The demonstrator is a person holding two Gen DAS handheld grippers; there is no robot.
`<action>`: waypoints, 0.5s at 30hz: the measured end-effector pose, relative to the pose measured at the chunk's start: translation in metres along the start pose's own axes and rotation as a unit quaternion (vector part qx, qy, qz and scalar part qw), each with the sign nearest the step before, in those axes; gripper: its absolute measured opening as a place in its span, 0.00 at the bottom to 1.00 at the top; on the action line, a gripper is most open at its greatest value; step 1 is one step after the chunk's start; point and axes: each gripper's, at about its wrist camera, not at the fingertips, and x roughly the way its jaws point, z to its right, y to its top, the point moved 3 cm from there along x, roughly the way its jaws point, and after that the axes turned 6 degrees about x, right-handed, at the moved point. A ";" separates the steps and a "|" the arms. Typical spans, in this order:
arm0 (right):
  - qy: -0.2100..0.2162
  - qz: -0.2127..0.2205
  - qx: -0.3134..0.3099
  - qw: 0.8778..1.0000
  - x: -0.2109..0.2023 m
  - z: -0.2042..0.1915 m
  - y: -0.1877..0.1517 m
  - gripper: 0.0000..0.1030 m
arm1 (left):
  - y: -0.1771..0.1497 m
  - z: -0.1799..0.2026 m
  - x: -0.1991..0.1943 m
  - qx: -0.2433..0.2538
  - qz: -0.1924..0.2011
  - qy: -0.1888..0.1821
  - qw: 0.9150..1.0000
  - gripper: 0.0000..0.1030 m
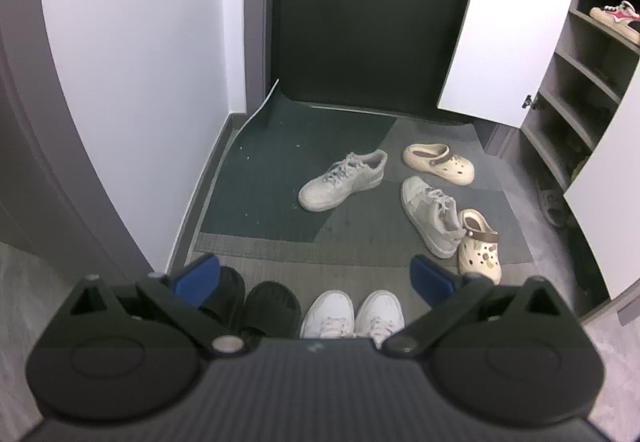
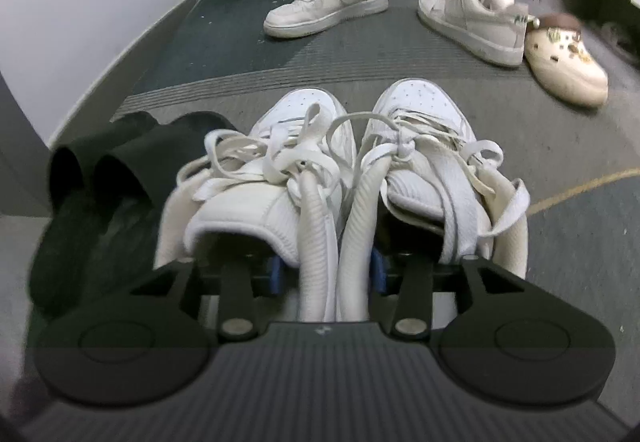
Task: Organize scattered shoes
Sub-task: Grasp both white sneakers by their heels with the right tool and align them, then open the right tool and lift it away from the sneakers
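A pair of white sneakers (image 2: 304, 114) stands side by side on the floor, right of two black slippers (image 2: 132, 162). My right gripper (image 2: 327, 272) straddles the two inner collars of the white pair. Its blue pads sit on either side without clearly squeezing them. My left gripper (image 1: 316, 278) hangs open and empty above the black slippers (image 1: 272, 306) and the white pair (image 1: 352, 312). Two grey sneakers (image 1: 344, 180) (image 1: 432, 216) and two cream clogs (image 1: 438, 162) (image 1: 480, 246) lie scattered on the mat beyond.
A dark green mat (image 1: 280, 170) covers the entry in front of a dark door. On the right an open shoe cabinet (image 1: 580, 90) with a white door (image 1: 512, 22) holds a pink and white sneaker (image 1: 616, 16). A white wall bounds the left.
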 end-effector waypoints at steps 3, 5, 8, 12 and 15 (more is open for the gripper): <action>0.013 0.006 -0.021 1.000 -0.026 -0.003 0.011 0.60 | 0.004 0.009 -0.004 0.000 0.008 -0.001 1.000 1.00; 0.020 0.020 -0.030 0.999 -0.046 -0.002 0.025 0.63 | 0.005 0.013 -0.007 -0.002 0.012 -0.004 1.000 1.00; 0.043 0.049 -0.020 0.998 -0.086 0.005 0.055 0.67 | 0.008 0.026 -0.012 0.000 0.022 -0.003 1.000 1.00; 0.042 0.057 -0.006 0.997 -0.145 0.026 0.104 0.69 | 0.008 0.044 -0.016 0.005 0.025 -0.005 1.000 1.00; 0.016 0.057 -0.013 0.998 -0.206 0.047 0.140 0.69 | 0.007 0.056 -0.016 0.007 0.021 -0.020 1.000 1.00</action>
